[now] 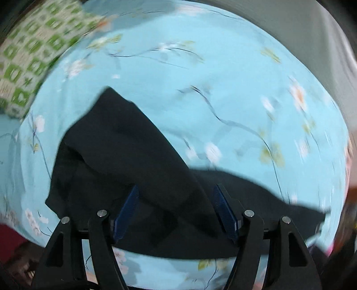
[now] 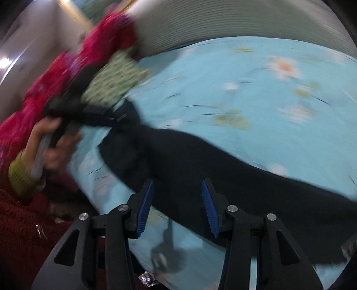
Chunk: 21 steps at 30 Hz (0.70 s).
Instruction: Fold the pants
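Black pants (image 1: 125, 156) lie on a light blue floral bedsheet (image 1: 223, 89). In the left wrist view a raised fold of the pants runs up to the left and a flat part stretches right. My left gripper (image 1: 176, 191) is open, its blue pads on either side of the cloth, not closed on it. In the right wrist view the pants (image 2: 223, 169) stretch across the sheet (image 2: 267, 89). My right gripper (image 2: 178, 185) is open just above them. The left gripper (image 2: 107, 118) shows at the pants' far end, held by a hand; the view is blurred.
A green-and-white patterned pillow (image 1: 29, 58) lies at the far left of the bed, also in the right wrist view (image 2: 111, 82). A person in red clothing (image 2: 55, 73) is at the left. A grey ribbed headboard (image 2: 245, 20) stands behind the bed.
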Motion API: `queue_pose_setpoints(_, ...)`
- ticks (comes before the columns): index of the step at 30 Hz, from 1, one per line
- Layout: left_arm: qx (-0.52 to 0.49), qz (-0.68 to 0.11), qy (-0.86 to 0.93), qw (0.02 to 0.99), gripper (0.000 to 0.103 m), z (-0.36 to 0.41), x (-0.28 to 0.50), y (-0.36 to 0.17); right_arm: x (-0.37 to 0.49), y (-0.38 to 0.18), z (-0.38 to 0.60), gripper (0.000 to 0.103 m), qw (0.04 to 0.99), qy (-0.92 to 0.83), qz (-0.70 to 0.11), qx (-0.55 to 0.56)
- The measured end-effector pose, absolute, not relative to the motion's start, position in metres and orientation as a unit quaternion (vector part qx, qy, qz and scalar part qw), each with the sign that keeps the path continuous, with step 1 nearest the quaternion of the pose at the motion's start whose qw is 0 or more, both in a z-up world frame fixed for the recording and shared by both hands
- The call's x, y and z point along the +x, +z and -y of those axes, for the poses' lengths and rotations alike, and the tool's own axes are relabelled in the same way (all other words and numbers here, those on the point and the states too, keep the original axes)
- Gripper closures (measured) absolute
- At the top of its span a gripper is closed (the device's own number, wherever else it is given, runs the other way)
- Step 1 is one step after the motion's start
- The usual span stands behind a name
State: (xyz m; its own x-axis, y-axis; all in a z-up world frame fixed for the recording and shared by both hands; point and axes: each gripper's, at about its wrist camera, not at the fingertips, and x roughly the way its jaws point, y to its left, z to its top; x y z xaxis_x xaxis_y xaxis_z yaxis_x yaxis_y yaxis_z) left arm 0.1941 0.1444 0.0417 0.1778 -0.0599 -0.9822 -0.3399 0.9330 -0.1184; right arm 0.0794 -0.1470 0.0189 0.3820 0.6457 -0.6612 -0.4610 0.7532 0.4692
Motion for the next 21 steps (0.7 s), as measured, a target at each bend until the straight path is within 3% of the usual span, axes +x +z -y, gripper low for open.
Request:
queue_pose_setpoints(8, -0.102, -0.669, 0.129, 0.725, 0.034, -0.163, 0.229, 0.011, 0.108, 0.003, 0.024, 0.057, 0.805, 0.392, -0.445, 0.001)
queue_pose_setpoints(10, -0.091, -0.673, 0.124, 0.723, 0.044, -0.164, 0.229, 0.005, 0.117, -0.008, 0.007, 0.057, 0.804, 0.374, -0.462, -0.012)
queue_pose_setpoints(12, -0.095, -0.675, 0.117, 0.722, 0.076, -0.168, 0.226, 0.001, 0.120, -0.018, -0.002, 0.057, 0.800, 0.373, -0.469, -0.028)
queue_pose_setpoints(13, -0.104, -0.676, 0.110, 0.721, 0.083, -0.173, 0.224, -0.003, 0.122, -0.023, 0.000, 0.058, 0.801, 0.368, -0.471, -0.042)
queue_pose_setpoints(14, -0.115, -0.675, 0.103, 0.722, 0.086, -0.178, 0.221, -0.005, 0.123, -0.027, -0.003, 0.061, 0.800, 0.364, -0.474, -0.052)
queue_pose_setpoints(16, -0.140, -0.656, 0.085, 0.736, 0.092, -0.190, 0.210, 0.001, 0.125, -0.038, -0.006, 0.096, 0.795, 0.357, -0.486, -0.065)
queue_pose_setpoints(21, -0.200, -0.589, 0.043, 0.782, 0.096, -0.225, 0.158, 0.034, 0.112, -0.011, 0.000, 0.097, 0.799, 0.378, -0.464, -0.055)
